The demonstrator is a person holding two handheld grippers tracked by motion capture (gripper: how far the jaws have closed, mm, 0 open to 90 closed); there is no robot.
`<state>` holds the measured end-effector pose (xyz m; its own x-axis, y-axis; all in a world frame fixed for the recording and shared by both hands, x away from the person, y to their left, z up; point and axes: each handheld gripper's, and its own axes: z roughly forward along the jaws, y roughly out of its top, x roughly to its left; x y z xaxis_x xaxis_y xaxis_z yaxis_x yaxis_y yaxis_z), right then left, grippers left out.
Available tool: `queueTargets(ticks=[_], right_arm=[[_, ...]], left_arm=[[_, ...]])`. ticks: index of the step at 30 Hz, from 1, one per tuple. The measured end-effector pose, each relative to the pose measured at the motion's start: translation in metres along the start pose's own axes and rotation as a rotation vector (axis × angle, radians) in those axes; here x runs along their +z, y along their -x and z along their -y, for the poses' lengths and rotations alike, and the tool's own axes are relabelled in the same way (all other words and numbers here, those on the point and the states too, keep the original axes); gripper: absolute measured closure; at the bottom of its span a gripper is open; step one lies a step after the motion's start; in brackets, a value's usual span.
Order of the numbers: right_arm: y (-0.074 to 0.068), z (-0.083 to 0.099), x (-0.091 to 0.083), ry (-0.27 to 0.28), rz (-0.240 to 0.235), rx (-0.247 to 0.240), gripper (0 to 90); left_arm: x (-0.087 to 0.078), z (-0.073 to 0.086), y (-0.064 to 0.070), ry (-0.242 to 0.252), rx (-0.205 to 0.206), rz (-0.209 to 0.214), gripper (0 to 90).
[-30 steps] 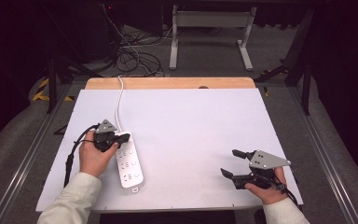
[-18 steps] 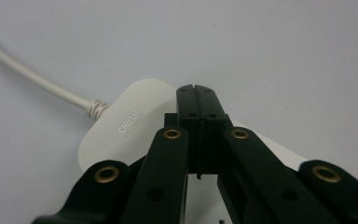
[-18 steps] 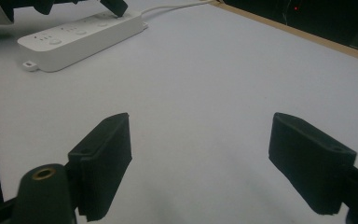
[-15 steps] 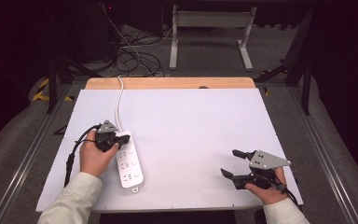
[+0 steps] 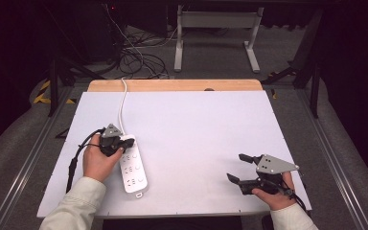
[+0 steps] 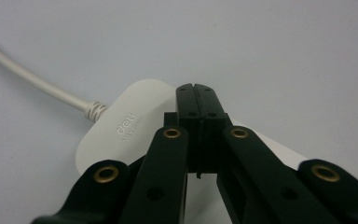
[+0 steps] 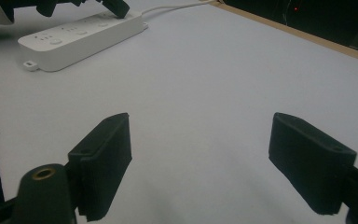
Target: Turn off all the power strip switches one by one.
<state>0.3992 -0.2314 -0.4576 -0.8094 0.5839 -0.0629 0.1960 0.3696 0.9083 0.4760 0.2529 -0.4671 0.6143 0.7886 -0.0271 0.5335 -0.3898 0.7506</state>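
Power strip (image 5: 133,167): lies near-left on the counter (image 5: 196,134), cord running far. My left hand-held gripper (image 5: 127,142), jaws together, presses its far end; I judge a straight downward push best. My right hand-held gripper (image 5: 237,167), jaws apart, idles near-right. Near edge close; open room centre.

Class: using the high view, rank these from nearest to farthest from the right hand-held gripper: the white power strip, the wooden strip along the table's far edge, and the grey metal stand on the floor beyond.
1. Power strip: to the left of the right hand-held gripper, under the left hand-held gripper.
2. Wooden strip: along the table's far edge.
3. Metal stand: on the floor beyond the table.
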Motion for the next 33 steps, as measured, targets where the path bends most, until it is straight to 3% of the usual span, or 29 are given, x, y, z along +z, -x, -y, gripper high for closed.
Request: queueTargets(ticks=[6,8,12,14,21,26,27,29,30,33], right_arm=[[0.000,0.000,0.000,-0.003,0.000,-0.002,21.6],[0.000,0.000,0.000,-0.005,-0.001,-0.002,21.6],[0.000,0.000,0.000,-0.003,0.000,-0.001,21.6],[0.000,0.000,0.000,-0.004,-0.001,-0.002,21.6],[-0.001,0.000,0.001,-0.004,-0.002,0.000,21.6],[0.000,0.000,0.000,-0.004,0.000,-0.003,21.6],[0.000,0.000,0.000,-0.001,0.001,0.000,21.6],[0.000,0.001,0.001,-0.003,0.001,0.002,21.6],[0.001,0.001,0.001,-0.003,0.001,0.002,21.5],[0.001,0.001,0.002,-0.008,0.002,0.001,21.6]], left_arm=[[0.000,0.000,0.000,0.000,-0.005,-0.003,90.0],[0.000,0.000,0.000,0.000,0.024,-0.020,90.0],[0.000,0.000,0.000,-0.002,0.011,-0.007,90.0],[0.000,0.000,0.000,-0.002,0.031,-0.021,90.0],[0.001,0.000,0.000,-0.016,0.001,-0.001,90.0],[-0.003,-0.002,0.003,-0.002,0.030,-0.063,90.0],[-0.008,-0.005,0.003,0.039,0.021,-0.053,90.0],[-0.013,-0.008,0.003,0.058,0.028,-0.060,90.0],[-0.023,-0.014,0.005,0.101,0.013,-0.024,90.0],[-0.029,-0.016,0.008,0.119,0.029,-0.022,90.0]])
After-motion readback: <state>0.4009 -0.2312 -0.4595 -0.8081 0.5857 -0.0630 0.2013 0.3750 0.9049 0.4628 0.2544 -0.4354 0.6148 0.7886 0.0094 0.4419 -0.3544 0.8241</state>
